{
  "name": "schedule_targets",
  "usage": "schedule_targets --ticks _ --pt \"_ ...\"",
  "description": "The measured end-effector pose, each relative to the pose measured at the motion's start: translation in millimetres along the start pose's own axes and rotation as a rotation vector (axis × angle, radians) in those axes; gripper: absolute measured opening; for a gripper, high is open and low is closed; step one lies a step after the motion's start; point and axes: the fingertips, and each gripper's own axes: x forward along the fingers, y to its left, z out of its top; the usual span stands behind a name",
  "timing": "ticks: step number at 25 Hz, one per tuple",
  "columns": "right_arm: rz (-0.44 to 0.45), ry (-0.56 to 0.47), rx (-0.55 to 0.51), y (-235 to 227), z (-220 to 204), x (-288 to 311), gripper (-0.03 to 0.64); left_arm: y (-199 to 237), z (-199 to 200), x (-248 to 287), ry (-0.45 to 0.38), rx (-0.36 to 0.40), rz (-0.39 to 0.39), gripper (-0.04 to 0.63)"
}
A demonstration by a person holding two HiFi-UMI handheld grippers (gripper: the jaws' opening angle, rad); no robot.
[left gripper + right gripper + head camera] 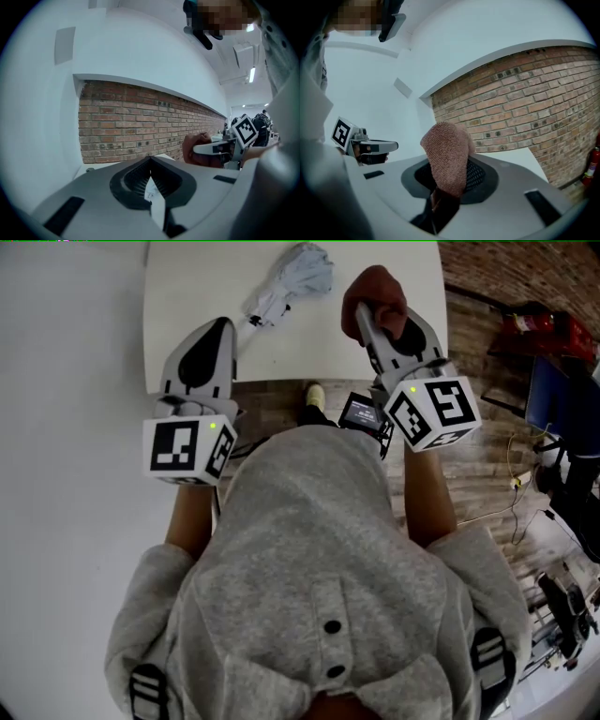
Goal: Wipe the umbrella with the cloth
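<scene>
Cloth (446,154) up front: reddish-brown and nubbly, it is clamped in the right gripper (373,322), bunched above the jaws and flopping over their tips. Over on the other side, the left gripper (217,334) has its jaws pressed together with nothing between them, and it is held over the near left corner of the white desk (187,296). The umbrella (295,277), pale grey and folded into a loose bundle, lies at the far edge of the desk, between the two grippers and touching neither. A brick wall (140,122) runs behind. The person's grey hooded top (319,549) fills the foreground.
</scene>
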Motion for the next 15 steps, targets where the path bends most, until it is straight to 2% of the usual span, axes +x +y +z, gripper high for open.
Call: schedule_targets --ticks 10,15 --pt "0.007 0.039 -0.014 -20 -14 29 0.100 15 -21 23 0.059 0.021 0.019 0.015" --pt "0.007 0.073 -0.036 -14 -20 42 0.100 31 -59 30 0.173 0.005 -0.004 0.017"
